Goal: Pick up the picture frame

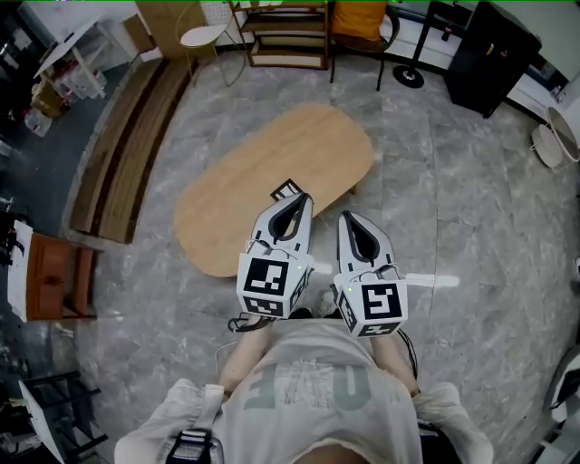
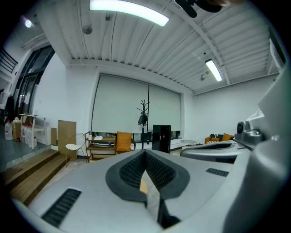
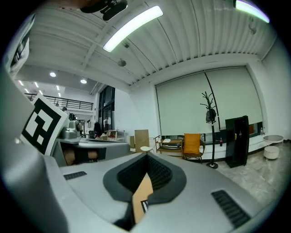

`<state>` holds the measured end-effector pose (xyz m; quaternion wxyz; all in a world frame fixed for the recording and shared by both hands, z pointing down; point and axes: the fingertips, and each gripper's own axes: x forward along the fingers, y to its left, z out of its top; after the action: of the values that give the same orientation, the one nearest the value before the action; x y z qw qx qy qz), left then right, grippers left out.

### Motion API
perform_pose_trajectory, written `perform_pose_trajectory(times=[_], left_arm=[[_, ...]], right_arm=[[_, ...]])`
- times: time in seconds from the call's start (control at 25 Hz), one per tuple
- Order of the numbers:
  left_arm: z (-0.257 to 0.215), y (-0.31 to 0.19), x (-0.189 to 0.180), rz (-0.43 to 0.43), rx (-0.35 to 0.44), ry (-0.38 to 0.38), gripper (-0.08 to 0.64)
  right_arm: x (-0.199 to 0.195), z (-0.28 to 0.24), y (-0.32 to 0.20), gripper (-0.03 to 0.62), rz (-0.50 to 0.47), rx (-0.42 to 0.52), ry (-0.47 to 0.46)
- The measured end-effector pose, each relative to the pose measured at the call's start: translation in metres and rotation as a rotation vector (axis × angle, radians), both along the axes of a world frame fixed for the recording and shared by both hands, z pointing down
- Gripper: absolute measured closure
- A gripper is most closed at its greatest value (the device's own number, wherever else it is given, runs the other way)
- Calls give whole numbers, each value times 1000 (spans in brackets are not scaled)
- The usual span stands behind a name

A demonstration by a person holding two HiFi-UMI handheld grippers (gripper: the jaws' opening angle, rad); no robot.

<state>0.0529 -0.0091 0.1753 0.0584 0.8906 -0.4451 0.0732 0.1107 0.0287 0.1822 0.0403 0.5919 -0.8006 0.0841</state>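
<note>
Table: oval tabletop of light wood [image 1: 272, 172], mid-room in the head view.
Floor: grey marble-patterned tiles [image 1: 453, 208] beneath the table.
Platform: long stepped wooden platform [image 1: 127, 145], left of the table.
Shelving: low open wooden shelf unit [image 1: 285, 36], between a white round-seated wire chair [image 1: 204, 38] and an orange-cushioned armchair [image 1: 362, 23].
Cabinet: tall black cabinet [image 1: 494, 54], near the far wall.
Stand: black branched coat stand [image 3: 210, 113], before pale roller blinds [image 3: 182, 109].
Ceiling: white ribbed panels [image 2: 136, 45] with a lit strip lamp [image 3: 132, 27].

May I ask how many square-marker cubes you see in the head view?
2. One marker cube sits on the left gripper, the other on the right gripper, side by side just ahead of the person. None seems hidden.
</note>
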Motion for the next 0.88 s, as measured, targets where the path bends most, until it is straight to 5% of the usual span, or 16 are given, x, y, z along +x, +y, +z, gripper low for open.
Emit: perform_pose_trajectory(times=[0.28, 0.88], left_arm=[[-8, -29, -3, -37, -2, 12, 552], [-6, -59, -4, 10, -11, 34, 552]], right_arm=[[-3, -9, -33, 588, -45, 4, 24], [3, -19, -57, 588, 19, 37, 47]])
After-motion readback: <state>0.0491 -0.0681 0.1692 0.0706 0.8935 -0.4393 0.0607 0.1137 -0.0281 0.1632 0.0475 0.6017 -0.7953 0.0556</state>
